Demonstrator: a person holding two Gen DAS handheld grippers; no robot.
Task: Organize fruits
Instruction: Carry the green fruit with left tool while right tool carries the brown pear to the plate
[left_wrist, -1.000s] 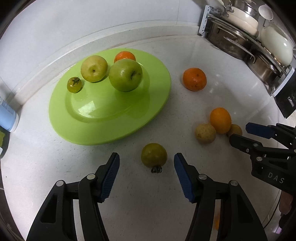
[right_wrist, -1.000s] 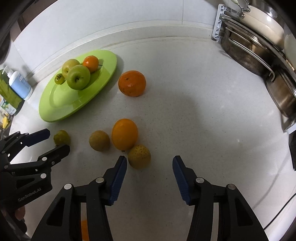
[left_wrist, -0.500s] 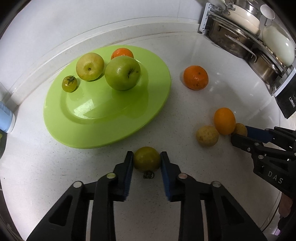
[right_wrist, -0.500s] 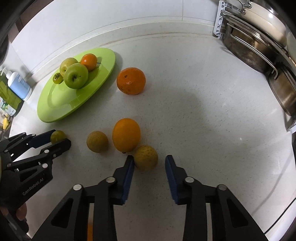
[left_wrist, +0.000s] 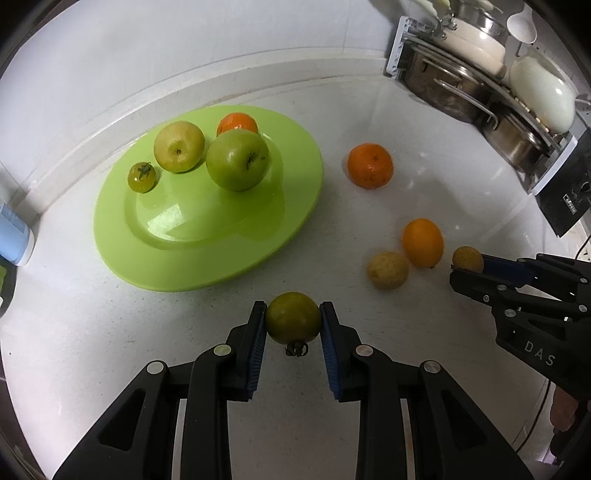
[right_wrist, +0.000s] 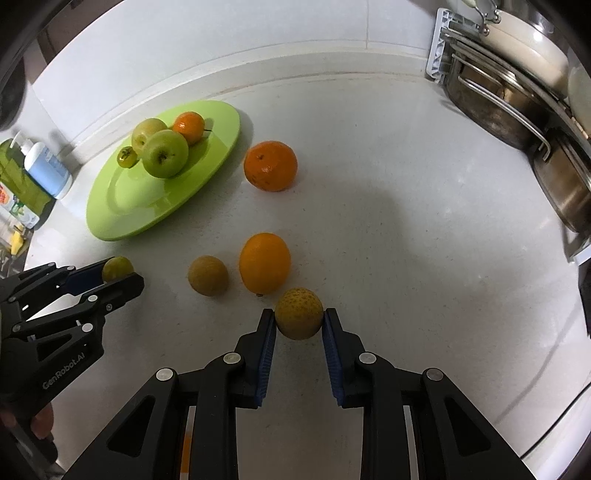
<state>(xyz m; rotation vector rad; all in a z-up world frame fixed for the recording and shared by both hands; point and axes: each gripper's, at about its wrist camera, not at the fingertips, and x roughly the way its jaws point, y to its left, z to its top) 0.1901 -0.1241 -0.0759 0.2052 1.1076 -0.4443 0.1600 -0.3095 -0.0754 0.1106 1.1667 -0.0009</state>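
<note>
My left gripper (left_wrist: 293, 319) is shut on a green tomato (left_wrist: 293, 316) just in front of the green plate (left_wrist: 177, 240). The plate holds a green apple (left_wrist: 237, 160), a yellow-green apple (left_wrist: 178, 146), a small green tomato (left_wrist: 142, 177) and a small orange (left_wrist: 236, 123). My right gripper (right_wrist: 299, 318) is shut on a speckled yellow-brown fruit (right_wrist: 299, 312). On the counter lie a mandarin (right_wrist: 270, 165), an oval orange (right_wrist: 264, 262) and a brownish round fruit (right_wrist: 207, 275).
A rack of steel pots (right_wrist: 517, 96) stands at the back right. A blue soap bottle (right_wrist: 44, 166) and packets stand at the left by the wall. The counter edge runs at the lower right (right_wrist: 554, 424).
Both grippers moved forward and closed, the left on the green tomato, the right on the speckled fruit.
</note>
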